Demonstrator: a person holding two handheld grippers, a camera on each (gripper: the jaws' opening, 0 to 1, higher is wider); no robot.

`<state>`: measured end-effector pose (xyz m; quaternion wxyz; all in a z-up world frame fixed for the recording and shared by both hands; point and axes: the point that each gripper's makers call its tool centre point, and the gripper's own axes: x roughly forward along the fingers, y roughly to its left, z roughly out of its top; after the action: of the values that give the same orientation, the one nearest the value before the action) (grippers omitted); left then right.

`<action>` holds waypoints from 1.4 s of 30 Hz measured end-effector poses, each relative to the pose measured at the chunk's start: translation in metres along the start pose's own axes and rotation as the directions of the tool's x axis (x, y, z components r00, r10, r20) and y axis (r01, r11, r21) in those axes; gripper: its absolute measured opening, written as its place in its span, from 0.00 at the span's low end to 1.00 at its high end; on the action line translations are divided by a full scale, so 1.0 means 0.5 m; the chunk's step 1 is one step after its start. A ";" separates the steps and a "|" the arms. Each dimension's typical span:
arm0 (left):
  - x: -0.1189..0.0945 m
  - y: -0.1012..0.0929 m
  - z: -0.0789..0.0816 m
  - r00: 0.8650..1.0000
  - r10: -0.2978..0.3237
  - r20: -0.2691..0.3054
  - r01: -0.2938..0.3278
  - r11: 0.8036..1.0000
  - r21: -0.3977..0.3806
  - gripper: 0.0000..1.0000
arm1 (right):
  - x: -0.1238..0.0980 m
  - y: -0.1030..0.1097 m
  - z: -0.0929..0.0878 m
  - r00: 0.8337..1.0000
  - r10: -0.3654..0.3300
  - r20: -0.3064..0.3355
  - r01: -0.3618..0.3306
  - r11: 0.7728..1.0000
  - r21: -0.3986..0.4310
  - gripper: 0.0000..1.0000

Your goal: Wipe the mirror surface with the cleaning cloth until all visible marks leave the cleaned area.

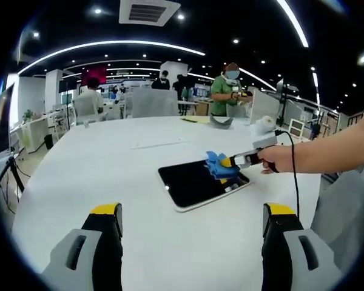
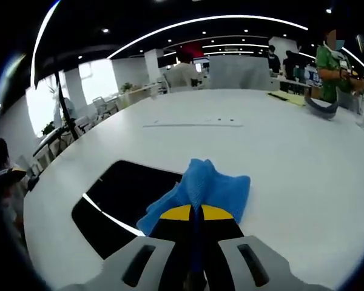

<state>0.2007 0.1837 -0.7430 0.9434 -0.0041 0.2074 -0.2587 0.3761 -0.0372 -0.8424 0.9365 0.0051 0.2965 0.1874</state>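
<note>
The right gripper (image 2: pixel 195 213) has its jaws pressed together on a blue cleaning cloth (image 2: pixel 201 187), which bunches up just ahead of the yellow tips and spreads down onto the white table (image 2: pixel 279 157). In the left gripper view the same right gripper (image 1: pixel 228 162) comes in from the right, held by a person's hand (image 1: pixel 276 159) with a black cable trailing from it, and the cloth (image 1: pixel 219 166) rests on the far right corner of the mirror (image 1: pixel 200 183). The left gripper (image 1: pixel 191 219) hangs above the near table edge with its jaws spread wide apart, holding and touching nothing. The mirror is a dark, flat rectangle with a pale rim lying on the table (image 1: pixel 109 170); in the left gripper view its long axis runs from lower left to upper right. In the right gripper view the mirror (image 2: pixel 121 203) lies to the left of the cloth, and a bright curved reflection crosses its surface. Farther back on the table sit a dark curved object (image 1: pixel 221 121) and a yellow sheet (image 1: pixel 197 119). A person in a green top (image 1: pixel 225 91) stands beyond the table, with chairs (image 1: pixel 153 102) and other people behind.
</note>
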 end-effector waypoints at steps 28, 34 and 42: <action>-0.015 -0.006 0.011 1.000 0.004 0.023 -0.004 1.000 0.005 0.97 | -0.031 0.015 -0.024 1.000 0.003 0.000 -0.003 1.000 -0.003 0.00; -0.021 -0.006 0.008 1.000 0.009 0.024 -0.009 1.000 0.004 0.97 | -0.034 0.017 -0.027 1.000 0.001 0.000 -0.001 1.000 -0.012 0.00; -0.021 -0.003 0.001 1.000 0.013 0.021 -0.013 1.000 -0.003 0.97 | -0.034 0.019 -0.026 1.000 0.002 0.004 -0.002 1.000 -0.011 0.00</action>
<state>0.1920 0.1874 -0.7385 0.9471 -0.0068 0.1978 -0.2525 0.3527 -0.0358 -0.8428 0.9369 0.0008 0.2935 0.1900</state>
